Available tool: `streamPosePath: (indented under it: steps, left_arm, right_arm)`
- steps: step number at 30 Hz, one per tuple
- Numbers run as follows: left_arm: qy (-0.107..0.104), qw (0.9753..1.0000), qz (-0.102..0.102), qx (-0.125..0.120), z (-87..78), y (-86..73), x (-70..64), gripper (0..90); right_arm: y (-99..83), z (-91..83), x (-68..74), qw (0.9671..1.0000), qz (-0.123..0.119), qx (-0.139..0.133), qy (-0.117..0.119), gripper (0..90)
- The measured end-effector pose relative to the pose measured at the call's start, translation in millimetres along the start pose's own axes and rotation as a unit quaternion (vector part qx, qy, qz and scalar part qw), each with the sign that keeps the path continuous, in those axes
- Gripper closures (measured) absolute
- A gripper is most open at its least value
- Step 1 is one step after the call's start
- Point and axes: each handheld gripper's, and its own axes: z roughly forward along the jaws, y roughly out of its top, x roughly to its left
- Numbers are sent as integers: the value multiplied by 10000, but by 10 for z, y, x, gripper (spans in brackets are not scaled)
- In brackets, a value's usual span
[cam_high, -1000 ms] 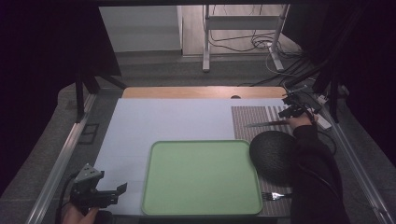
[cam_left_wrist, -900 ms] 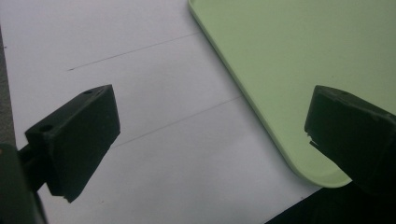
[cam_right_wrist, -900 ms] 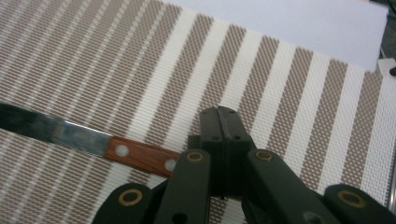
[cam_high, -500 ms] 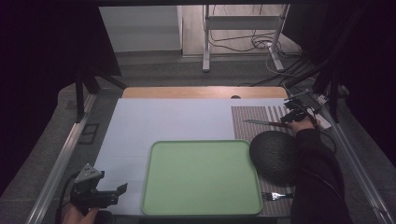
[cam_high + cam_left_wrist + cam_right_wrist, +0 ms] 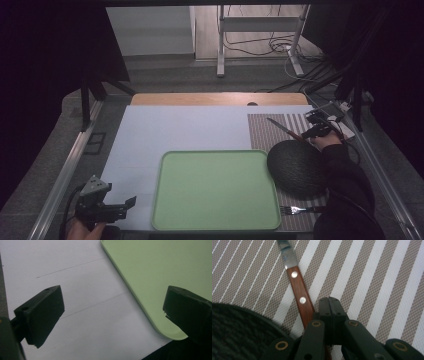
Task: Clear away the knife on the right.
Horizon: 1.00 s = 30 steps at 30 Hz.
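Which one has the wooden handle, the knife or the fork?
The knife, lying on the striped placemat by the right gripper. Its handle is brown wood with two metal rivets. The fork near the green tray looks all metal.

Tray lying at desk centre-front. Striped mat lying right of tray. Round mat overlapping striped mat, touching tray's right edge. Knife lying behind round mat. Fork lying before round mat.

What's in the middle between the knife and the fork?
In the high view, a dark round woven mat lies between the knife behind it and the fork in front, all on the striped placemat.
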Motion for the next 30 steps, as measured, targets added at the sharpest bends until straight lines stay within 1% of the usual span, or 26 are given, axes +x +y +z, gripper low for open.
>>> streamPosePath:
  steps: [4, 7, 10, 12, 15, 17, 18, 21, 23, 24, 26, 28, 29, 30]
  left_arm:
    - [6, 10000, 6, 2, 3, 1, -3, 36]
    - [8, 10000, 16, 6, 4, 3, -5, 37]
    - [12, 10000, 25, 9, 4, 3, -6, 37]
    - [10, 10000, 25, 7, 4, 3, -5, 37]
    - [7, 10000, 25, 7, 4, 2, -5, 37]
    - [7, 10000, 30, 6, 4, 2, -6, 37]
    - [7, 10000, 31, 5, 4, 2, -6, 37]
    - [8, 10000, 35, 9, 4, 3, -7, 38]
    - [9, 10000, 40, 18, 5, 4, -8, 38]
    - [9, 10000, 40, 20, 5, 4, -8, 38]
    - [10, 10000, 43, 23, 5, 4, -9, 38]
    - [11, 10000, 45, 25, 6, 4, -9, 39]
    - [10, 10000, 45, 26, 6, 4, -9, 39]
    - [9, 10000, 46, 29, 7, 4, -10, 39]
  right_arm:
    - [-25, -12, -3, 10000, 14, 12, 59, 894]
    - [-24, -13, -7, 10000, 15, 14, 55, 889]
    - [-18, -23, -4, 10000, 40, -55, 42, 856]
    - [-6, -47, 4, 9999, 61, -143, 24, 816]
    - [25, -89, 28, 9997, 106, -234, 26, 720]
    - [51, -105, 52, 9996, 134, -251, 81, 620]
    - [58, -108, 62, 9995, 116, -265, 87, 589]
    - [95, -115, 111, 9993, 117, -346, 66, 432]
    - [118, -118, 136, 9993, 106, -364, 2, 340]
    - [134, -113, 154, 9990, 146, -416, -13, 275]
    - [156, -108, 175, 9988, 164, -459, -5, 186]
    - [177, -96, 199, 9987, 157, -475, 29, 156]
    - [188, -85, 215, 9987, 139, -479, 69, 125]
    - [192, -77, 226, 9987, 143, -477, 73, 117]
